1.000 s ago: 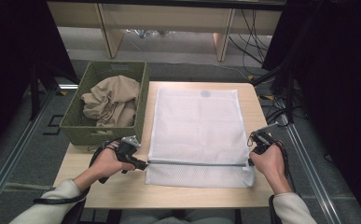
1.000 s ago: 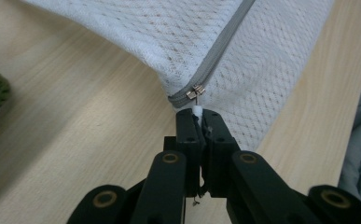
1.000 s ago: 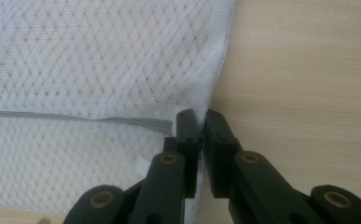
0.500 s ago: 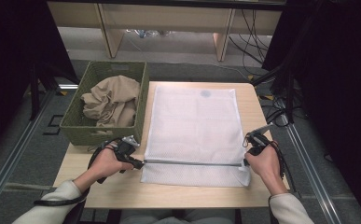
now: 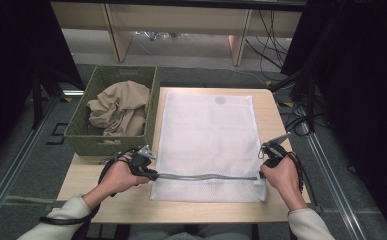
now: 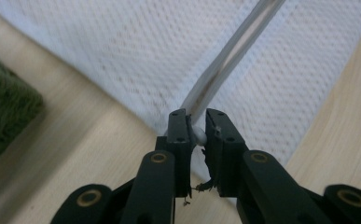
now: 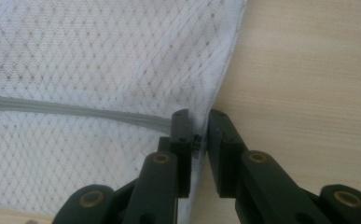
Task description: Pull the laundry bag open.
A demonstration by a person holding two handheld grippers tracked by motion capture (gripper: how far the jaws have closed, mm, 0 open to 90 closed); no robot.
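Observation:
A white mesh laundry bag (image 5: 208, 135) lies flat on the wooden table (image 5: 281, 120), with its grey zipper (image 5: 206, 176) running across the near end. My left gripper (image 5: 154, 175) is at the zipper's left end. Its jaws have just been opening, and a narrow gap shows with the white zipper end (image 6: 197, 135) between them in the left gripper view (image 6: 197, 122). My right gripper (image 5: 261, 174) is at the zipper's right end. Its jaws have also been opening and straddle the bag's edge (image 7: 225, 79) with a gap in the right gripper view (image 7: 197, 122).
A green woven basket (image 5: 153, 100) holding a crumpled beige cloth (image 5: 118, 107) stands at the table's left, just beyond my left hand. Bare wood lies to the right of the bag. Cables trail on the floor at the far right.
The bag's near end has slid a little to the left, and my right hand has followed it inward. The left hand has stayed at the zipper's left end.

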